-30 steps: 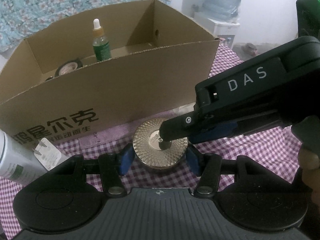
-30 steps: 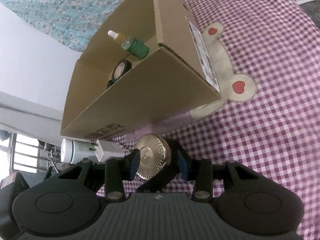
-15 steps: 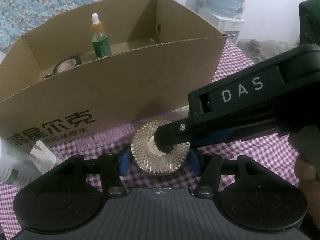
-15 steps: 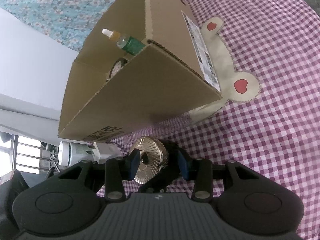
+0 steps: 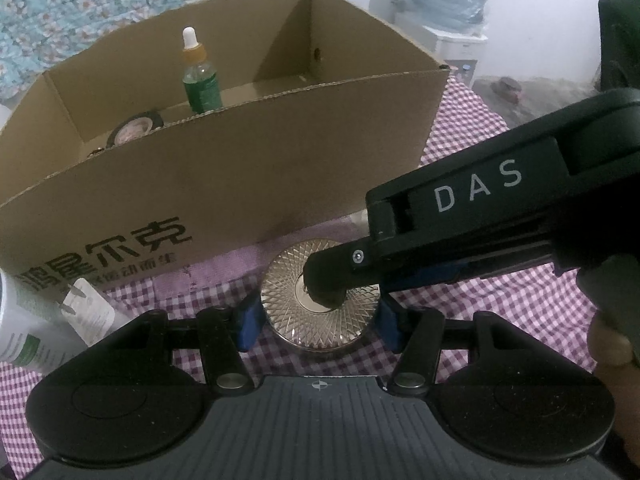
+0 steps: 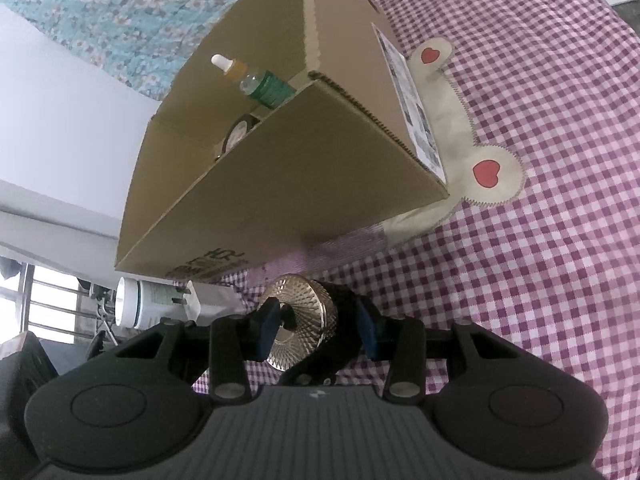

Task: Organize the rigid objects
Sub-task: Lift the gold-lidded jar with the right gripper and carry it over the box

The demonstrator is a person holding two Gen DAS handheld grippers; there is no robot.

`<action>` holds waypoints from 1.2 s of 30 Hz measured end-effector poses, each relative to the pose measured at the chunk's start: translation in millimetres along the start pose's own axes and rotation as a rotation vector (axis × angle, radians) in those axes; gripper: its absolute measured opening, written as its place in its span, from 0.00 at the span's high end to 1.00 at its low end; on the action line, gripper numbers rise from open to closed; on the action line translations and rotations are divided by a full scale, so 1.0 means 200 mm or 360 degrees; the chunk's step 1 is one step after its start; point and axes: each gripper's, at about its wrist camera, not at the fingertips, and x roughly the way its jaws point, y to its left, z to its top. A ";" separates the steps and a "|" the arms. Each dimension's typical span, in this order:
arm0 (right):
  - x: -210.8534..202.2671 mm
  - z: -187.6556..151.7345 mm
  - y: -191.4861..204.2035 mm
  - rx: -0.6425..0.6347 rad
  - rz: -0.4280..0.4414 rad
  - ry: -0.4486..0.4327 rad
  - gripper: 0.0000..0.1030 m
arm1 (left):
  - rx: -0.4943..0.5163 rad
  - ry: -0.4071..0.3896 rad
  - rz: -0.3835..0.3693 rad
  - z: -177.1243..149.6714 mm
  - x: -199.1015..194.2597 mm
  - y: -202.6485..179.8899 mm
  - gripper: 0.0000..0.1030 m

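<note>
— Sitting between both pairs of blue pads: a gold faceted jar [image 5: 320, 312], just before the cardboard box [image 5: 248, 184] on checked cloth [image 6: 540, 240].

— Who grips it?

— Left gripper [image 5: 318, 320] clamps its sides; right gripper [image 6: 316, 326] pinches it top and bottom.

— Inside the box?

— A dropper bottle [image 5: 199, 80], upright, well apart from the jar.

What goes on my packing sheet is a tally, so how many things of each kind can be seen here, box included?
Bottles: 2, the dropper bottle and the white bottle
Round flat pieces: 2, the gold faceted disc and the black-rimmed round piece
Plugs: 1, the white plug
Boxes: 1, the cardboard box
Total: 6
</note>
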 end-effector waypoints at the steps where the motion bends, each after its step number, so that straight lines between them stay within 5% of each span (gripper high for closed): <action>1: 0.00 0.00 0.00 0.0001 -0.0001 -0.0002 0.57 | -0.0001 -0.0002 -0.0003 0.00 -0.01 0.00 0.45; 22: -0.26 -0.11 0.20 -0.0083 0.0038 -0.0138 0.57 | 0.0008 -0.0118 0.0022 0.01 -0.34 -0.05 0.45; 36: -0.46 0.05 0.52 -0.0279 0.0149 -0.0262 0.57 | -0.0026 -0.0296 0.0144 0.26 -0.61 0.02 0.45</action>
